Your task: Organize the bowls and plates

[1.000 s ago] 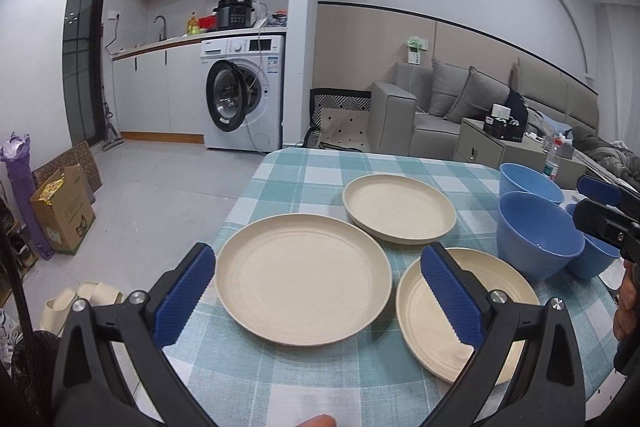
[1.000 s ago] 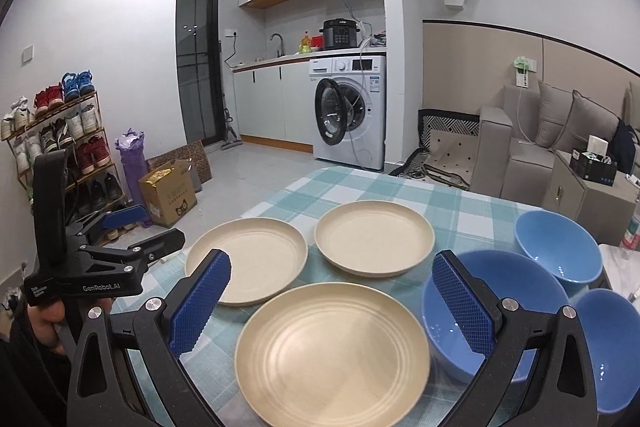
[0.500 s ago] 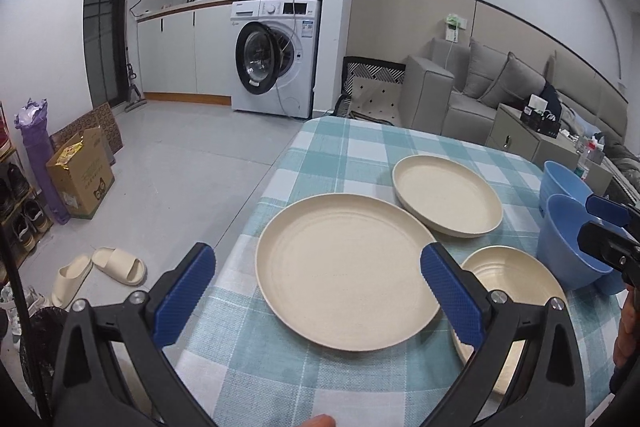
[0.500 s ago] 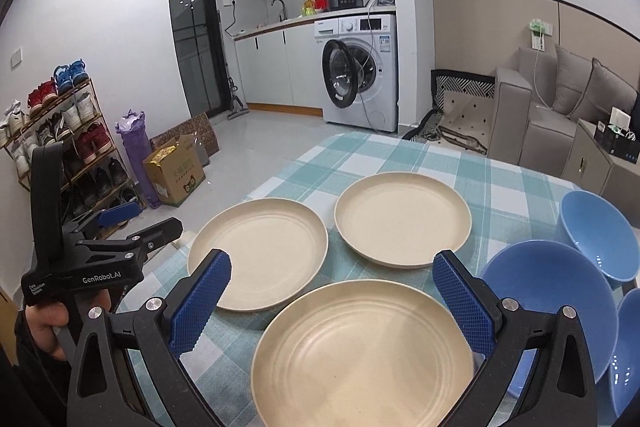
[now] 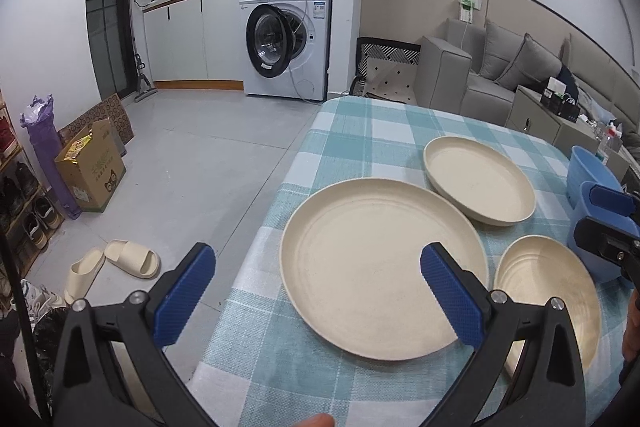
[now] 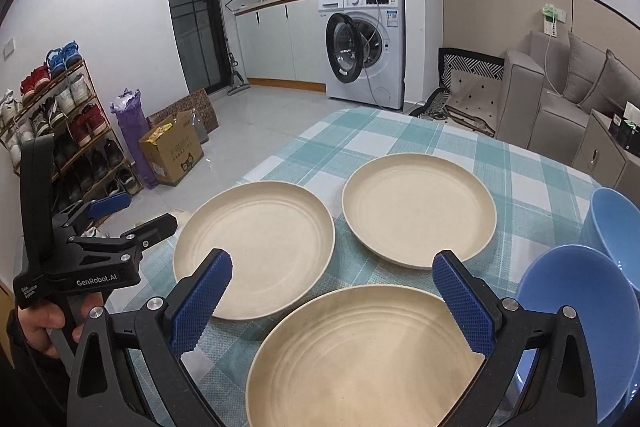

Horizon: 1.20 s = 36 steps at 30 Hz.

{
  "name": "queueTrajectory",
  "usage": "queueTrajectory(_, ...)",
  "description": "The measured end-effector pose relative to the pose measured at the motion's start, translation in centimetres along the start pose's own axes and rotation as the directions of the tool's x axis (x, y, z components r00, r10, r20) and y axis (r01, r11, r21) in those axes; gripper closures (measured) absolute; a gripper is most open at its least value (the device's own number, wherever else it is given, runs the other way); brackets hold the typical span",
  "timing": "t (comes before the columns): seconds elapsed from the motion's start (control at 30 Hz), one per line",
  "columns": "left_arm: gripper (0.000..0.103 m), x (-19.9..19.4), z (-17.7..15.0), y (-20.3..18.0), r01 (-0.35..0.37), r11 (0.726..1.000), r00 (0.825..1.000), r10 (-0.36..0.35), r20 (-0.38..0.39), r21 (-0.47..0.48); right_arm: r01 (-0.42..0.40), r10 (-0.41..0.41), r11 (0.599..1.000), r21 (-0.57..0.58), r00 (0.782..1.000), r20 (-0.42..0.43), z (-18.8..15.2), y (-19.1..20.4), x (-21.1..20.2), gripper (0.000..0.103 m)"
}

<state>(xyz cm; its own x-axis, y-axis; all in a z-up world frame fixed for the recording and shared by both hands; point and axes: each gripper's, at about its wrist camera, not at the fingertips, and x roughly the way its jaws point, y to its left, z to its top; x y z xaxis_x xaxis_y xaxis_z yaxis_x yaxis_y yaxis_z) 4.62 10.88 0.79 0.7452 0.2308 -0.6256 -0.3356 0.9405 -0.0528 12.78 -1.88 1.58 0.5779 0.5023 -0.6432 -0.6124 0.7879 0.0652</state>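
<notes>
On the checked tablecloth (image 6: 400,143), at nine o'clock, the left gripper (image 5: 318,289) hangs spread and empty beside the left plate (image 5: 376,267). Toward twelve lies the far plate (image 6: 418,209). At six, the right gripper (image 6: 332,299) gapes over the near plate (image 6: 360,359); blue bowls (image 6: 576,303) sit at three.

Evenly bright — edges warped, perhaps vignetted.
</notes>
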Motion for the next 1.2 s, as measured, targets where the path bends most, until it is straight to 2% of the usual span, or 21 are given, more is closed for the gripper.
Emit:
queueTrajectory(0.1, 0.0, 0.7, -0.1, 0.6, -0.003, 1.0, 1.0, 0.003, -0.019, -0.017, -0.004, 0.004, 1.0, -0.001, 1.0, -0.017, 0.1, 0.2, 1.1, 0.0)
queueTrajectory(0.23, 0.002, 1.7, -0.3, 1.1, -0.052, 0.999, 0.998, 0.052, -0.045, -0.008, 0.002, -0.002, 1.0, 0.0, 0.999, -0.041, 0.1, 0.2, 2.3, 0.002)
queueTrajectory(0.33, 0.002, 2.3, -0.5, 1.5, -0.015, 1.0, 0.998, 0.013, -0.068, -0.023, 0.004, -0.005, 1.0, -0.006, 0.998, -0.062, 0.1, 0.3, 3.3, 0.004)
queueTrajectory(0.53, 0.002, 3.1, -0.9, 1.9, 0.015, 1.0, 0.996, -0.017, -0.087, -0.025, -0.015, 0.014, 1.0, -0.012, 0.995, -0.101, 0.1, 0.6, 5.4, 0.005)
queueTrajectory(0.7, 0.003, 3.3, -1.2, 2.1, 0.042, 0.999, 0.995, -0.044, -0.09, -0.025, -0.041, 0.04, 0.999, -0.006, 0.989, -0.141, 0.0, 0.8, 7.3, 0.012)
queueTrajectory(1.0, 0.023, 4.2, -1.7, 2.6, 0.068, 0.996, 0.99, -0.073, -0.122, -0.049, -0.059, 0.057, 0.998, -0.005, 0.978, -0.199, -0.3, 0.9, 10.1, 0.022)
queueTrajectory(1.07, 0.03, 4.5, -1.8, 2.5, 0.079, 0.996, 0.987, -0.085, -0.134, -0.049, -0.065, 0.063, 0.998, -0.001, 0.975, -0.213, -0.4, 0.9, 10.6, 0.025)
queueTrajectory(1.2, 0.035, 5.1, -2.2, 2.4, 0.089, 0.995, 0.983, -0.095, -0.155, -0.05, -0.073, 0.071, 0.997, 0.003, 0.971, -0.228, -0.5, 0.9, 11.2, 0.027)
